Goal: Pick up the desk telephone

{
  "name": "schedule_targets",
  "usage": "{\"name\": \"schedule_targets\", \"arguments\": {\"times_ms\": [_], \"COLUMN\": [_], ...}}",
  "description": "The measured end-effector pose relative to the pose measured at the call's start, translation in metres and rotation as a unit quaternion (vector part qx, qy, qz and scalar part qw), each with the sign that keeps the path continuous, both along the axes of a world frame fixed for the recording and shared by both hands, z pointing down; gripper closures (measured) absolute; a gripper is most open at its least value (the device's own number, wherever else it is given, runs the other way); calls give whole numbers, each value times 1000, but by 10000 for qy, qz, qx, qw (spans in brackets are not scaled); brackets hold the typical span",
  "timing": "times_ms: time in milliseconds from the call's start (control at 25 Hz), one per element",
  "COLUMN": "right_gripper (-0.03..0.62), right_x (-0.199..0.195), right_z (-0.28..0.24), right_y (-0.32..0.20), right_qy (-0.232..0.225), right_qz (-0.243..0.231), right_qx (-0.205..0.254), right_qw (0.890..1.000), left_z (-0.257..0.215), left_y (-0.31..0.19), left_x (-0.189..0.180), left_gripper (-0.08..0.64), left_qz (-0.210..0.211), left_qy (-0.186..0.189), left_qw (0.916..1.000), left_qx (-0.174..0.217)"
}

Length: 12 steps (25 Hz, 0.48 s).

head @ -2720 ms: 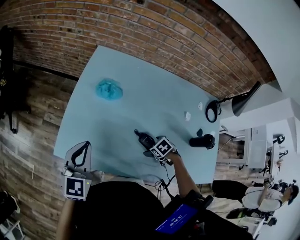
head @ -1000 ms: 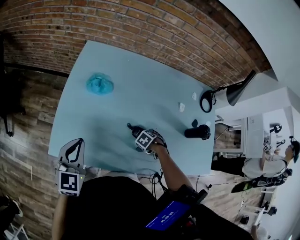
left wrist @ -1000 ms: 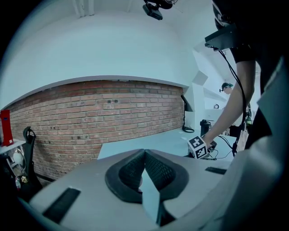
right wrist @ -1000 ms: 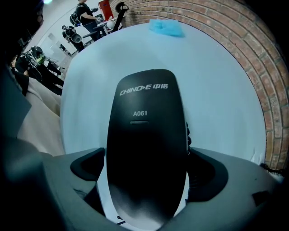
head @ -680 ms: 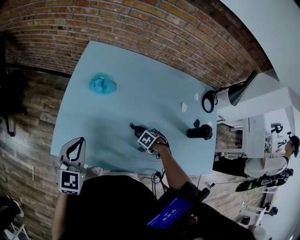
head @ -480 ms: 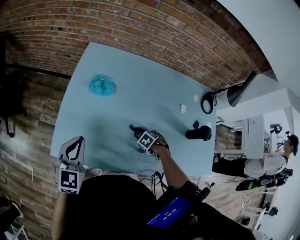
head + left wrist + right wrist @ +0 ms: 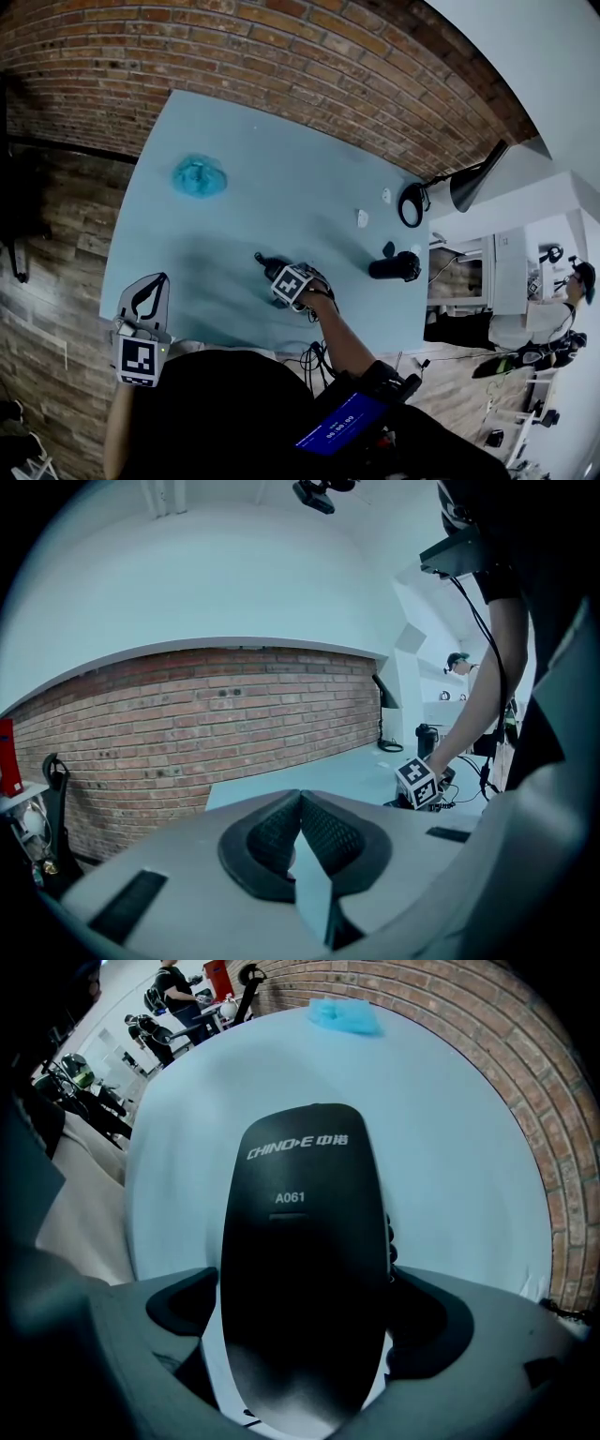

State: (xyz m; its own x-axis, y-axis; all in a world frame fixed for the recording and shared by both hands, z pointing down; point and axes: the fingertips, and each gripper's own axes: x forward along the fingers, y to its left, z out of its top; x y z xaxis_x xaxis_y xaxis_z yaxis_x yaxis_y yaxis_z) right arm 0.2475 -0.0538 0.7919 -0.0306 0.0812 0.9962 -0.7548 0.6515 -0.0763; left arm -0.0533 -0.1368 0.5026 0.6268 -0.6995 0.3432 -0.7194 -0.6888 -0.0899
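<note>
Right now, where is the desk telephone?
In the head view the desk telephone is near the table's front edge, gripped in the right claw, left of the black cylinder.

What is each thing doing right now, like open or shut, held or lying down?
right gripper: shut on the telephone.
telephone: held, clamped between the right gripper's jaws.
left gripper: shut, holding nothing.
blue cloth: crumpled, lying on the table.
</note>
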Motion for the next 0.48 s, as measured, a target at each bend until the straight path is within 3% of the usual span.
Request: {"name": "schedule_targets", "arguments": {"times_ms": [480], "right_gripper": [37], "right_x": [2], "right_z": [2], "right_y": [0], "right_qy": [88], "right_qz": [-9], "right_qx": [-82], "right_qw": [9999], "left_z": [2], "left_y": [-2], "left_x": [6], "left_gripper": [541], "left_qz": [56], "left_qy": [28], "left_qw": [10000], "left_qx": [59]}}
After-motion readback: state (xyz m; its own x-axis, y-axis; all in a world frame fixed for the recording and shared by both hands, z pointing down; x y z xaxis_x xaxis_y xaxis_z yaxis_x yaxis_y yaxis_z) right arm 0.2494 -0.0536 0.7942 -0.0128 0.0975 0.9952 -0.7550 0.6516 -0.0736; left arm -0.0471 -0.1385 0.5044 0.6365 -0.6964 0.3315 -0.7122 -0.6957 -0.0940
